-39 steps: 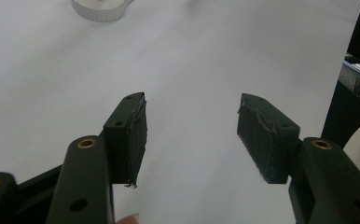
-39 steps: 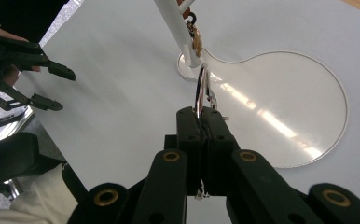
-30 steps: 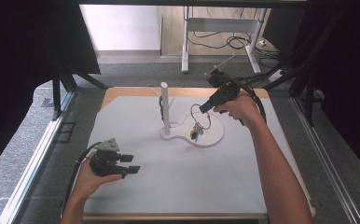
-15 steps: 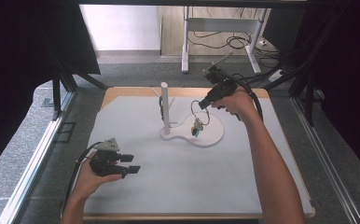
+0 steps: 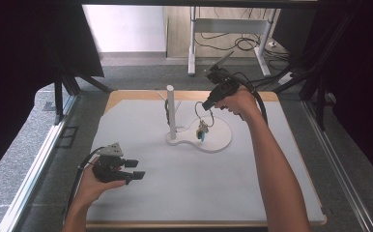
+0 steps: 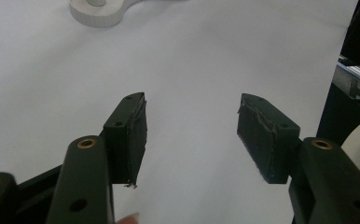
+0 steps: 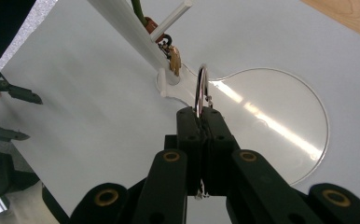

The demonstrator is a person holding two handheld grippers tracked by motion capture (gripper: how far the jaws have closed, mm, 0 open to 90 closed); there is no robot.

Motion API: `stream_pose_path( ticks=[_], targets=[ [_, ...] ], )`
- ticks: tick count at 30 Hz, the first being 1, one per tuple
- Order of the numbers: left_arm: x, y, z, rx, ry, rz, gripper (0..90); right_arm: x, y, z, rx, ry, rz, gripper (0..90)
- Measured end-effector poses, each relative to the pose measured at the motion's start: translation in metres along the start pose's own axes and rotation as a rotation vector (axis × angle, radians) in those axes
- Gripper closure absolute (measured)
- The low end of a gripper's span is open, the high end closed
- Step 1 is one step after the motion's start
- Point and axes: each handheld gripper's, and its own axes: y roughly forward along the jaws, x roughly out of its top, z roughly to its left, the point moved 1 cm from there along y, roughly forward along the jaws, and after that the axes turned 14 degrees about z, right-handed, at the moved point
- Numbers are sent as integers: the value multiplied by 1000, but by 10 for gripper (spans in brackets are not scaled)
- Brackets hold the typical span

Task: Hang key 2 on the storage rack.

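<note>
Since a second ago the right gripper (image 5: 208,105) has drifted slightly left toward the post (image 5: 171,110), carrying its key ring (image 5: 204,110). Going from the left: the left gripper (image 5: 135,169) rests low on the white mat (image 5: 184,183), jaws apart and empty, which the left gripper view confirms. The right gripper view shows what the high view cannot: jaws clamped flat on the metal ring (image 7: 202,91), above the white stand's round base (image 7: 280,121), with a brass key (image 7: 174,60) hanging off the post.
</note>
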Motion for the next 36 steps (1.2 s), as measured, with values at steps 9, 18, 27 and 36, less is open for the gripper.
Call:
stream_pose_path(
  ticks=[9, 18, 27, 36],
  targets=[
    [-1, -1, 1, -4, -2, -9, 431, 13, 1, -2, -3, 4, 1, 882],
    [0, 0, 1, -6, -1, -5, 431, 23, 9, -3, -8, 0, 8, 882],
    [0, 2, 1, -10, 2, 0, 431, 32, 15, -5, -10, 2, 6, 882],
    [0, 2, 3, -13, 9, -3, 431, 48, 24, -3, -11, -5, 7, 882]
  ],
)
